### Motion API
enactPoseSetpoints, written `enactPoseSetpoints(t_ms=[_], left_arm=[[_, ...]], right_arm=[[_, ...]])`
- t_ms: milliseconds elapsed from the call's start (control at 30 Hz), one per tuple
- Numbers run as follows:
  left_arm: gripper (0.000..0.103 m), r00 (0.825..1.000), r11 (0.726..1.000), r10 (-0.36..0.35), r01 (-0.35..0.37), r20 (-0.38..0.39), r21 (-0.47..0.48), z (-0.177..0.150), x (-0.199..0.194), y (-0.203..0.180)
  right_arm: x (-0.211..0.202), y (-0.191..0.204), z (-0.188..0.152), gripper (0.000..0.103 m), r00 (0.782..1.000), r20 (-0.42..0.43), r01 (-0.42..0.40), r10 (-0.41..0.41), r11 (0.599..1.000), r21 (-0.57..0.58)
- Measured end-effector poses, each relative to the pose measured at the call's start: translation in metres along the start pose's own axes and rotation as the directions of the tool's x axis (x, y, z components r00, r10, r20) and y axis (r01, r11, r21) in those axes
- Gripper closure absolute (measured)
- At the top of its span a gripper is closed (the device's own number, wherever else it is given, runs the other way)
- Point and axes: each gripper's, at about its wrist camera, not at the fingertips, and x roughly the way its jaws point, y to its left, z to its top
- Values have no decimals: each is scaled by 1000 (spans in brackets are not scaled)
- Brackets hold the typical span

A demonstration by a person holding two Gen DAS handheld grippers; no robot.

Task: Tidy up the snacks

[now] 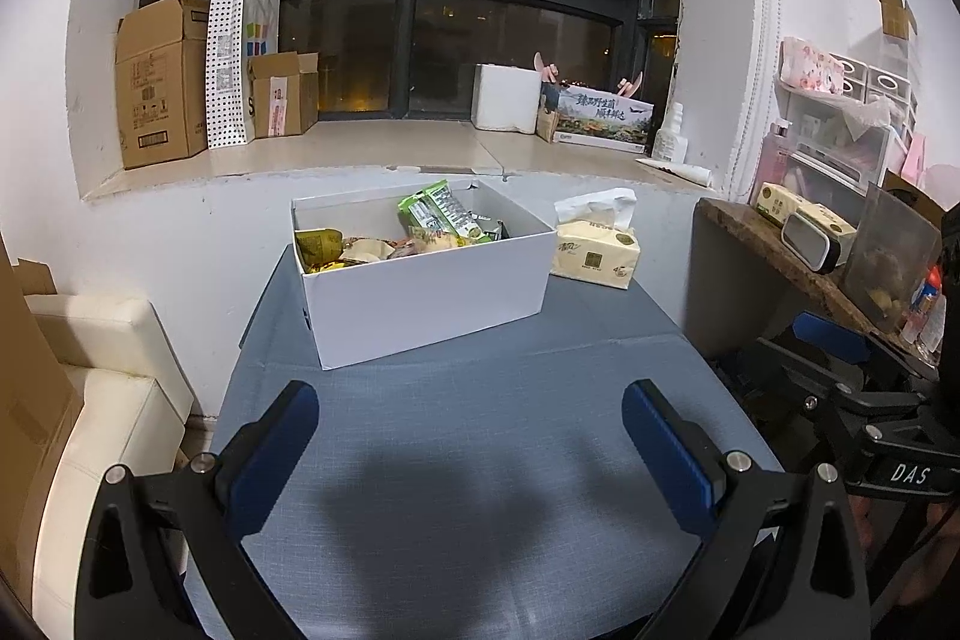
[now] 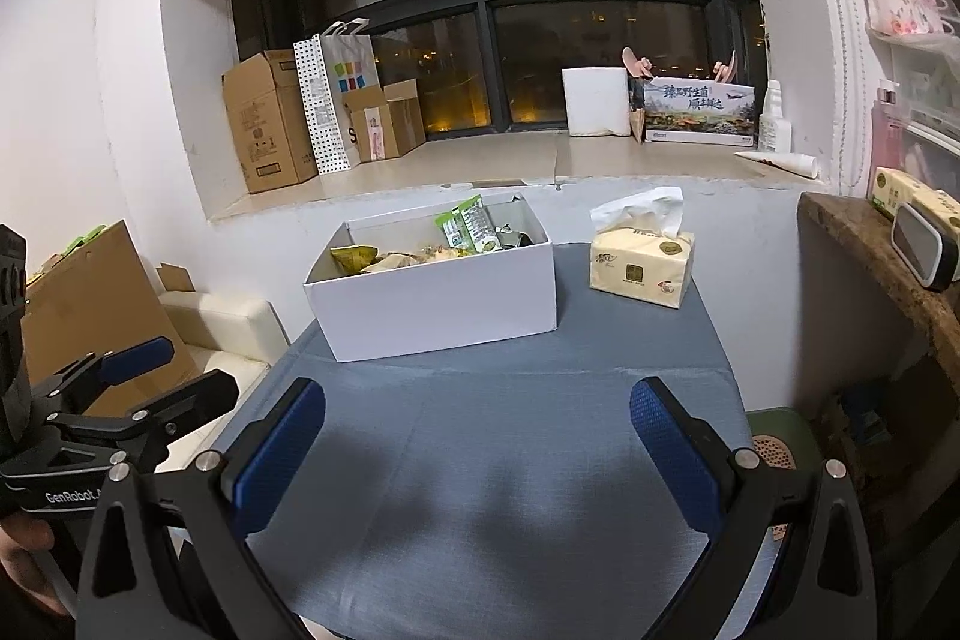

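A white open box [image 1: 420, 298] [image 2: 444, 304] stands at the far side of the blue-grey table [image 1: 480, 460] [image 2: 492, 460]. Inside it lie several snack packets, among them a green one [image 1: 438, 214] [image 2: 471, 226] and a yellow-green one [image 1: 318, 244] [image 2: 354, 256]. My left gripper [image 1: 471, 400] hovers open over the near part of the table, well short of the box, with nothing between its blue pads. My right gripper [image 2: 477, 400] is open too and holds nothing. Each gripper shows at the edge of the other's view: the right gripper [image 1: 840, 370], the left gripper [image 2: 126, 376].
A yellow tissue pack [image 1: 597, 250] [image 2: 645, 262] sits on the table right of the box. Cardboard boxes [image 1: 162, 88] and a paper bag [image 1: 240, 64] stand on the window sill. A cream sofa [image 1: 108, 400] lies left of the table, a cluttered wooden counter [image 1: 792, 250] on the right.
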Motion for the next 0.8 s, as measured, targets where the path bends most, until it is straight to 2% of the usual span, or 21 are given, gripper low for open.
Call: enactPoseSetpoints(t_ms=[800], left_arm=[[0, 1000, 1000, 4, -4, 0, 7, 0, -2, 0]], right_arm=[[0, 2, 0, 0, 1000, -3, 5, -5, 1000, -3]])
